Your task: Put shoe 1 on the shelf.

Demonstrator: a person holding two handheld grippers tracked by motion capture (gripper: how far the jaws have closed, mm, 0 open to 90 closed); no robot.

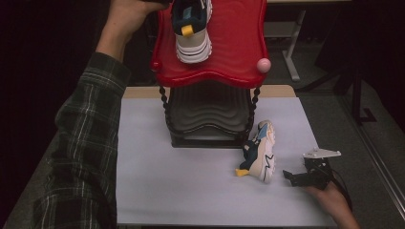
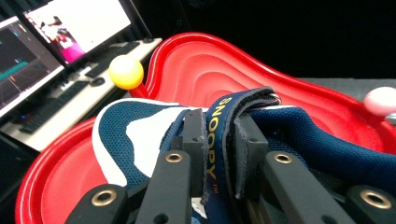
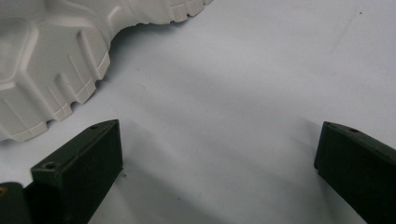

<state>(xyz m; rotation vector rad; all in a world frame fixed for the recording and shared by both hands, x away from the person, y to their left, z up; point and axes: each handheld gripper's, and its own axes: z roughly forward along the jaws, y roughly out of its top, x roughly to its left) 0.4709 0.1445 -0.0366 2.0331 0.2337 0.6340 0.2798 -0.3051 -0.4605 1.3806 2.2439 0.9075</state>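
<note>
Left claw [image 2: 219,154] pinched on the navy strap [image 2: 219,135] of a sneaker [image 2: 140,135], pads pressing the band from both sides. Carried over the red top tray [image 2: 196,70] of a two-tier rack, at twelve o'clock in the high view; heel [image 1: 192,45] pointing toward six o'clock, sole not clearly resting on the tray. Yellow knob [image 2: 126,72] at the tray corner just beyond the toe; pink knob [image 1: 263,65] at the front corner. Right claw [image 3: 219,163] spread wide and empty, low over the pale surface [image 1: 191,191] at four o'clock. Second sneaker [image 1: 260,152] on its side just beside that claw, between it and the rack's dark lower tier [image 1: 207,114].

Likely risks: strap slipping through the pads, since only a thin band is gripped and the shoe hangs from it; shoe released near the tray's front lip and tipping off onto the surface; rack rocking if the shoe bumps it.
</note>
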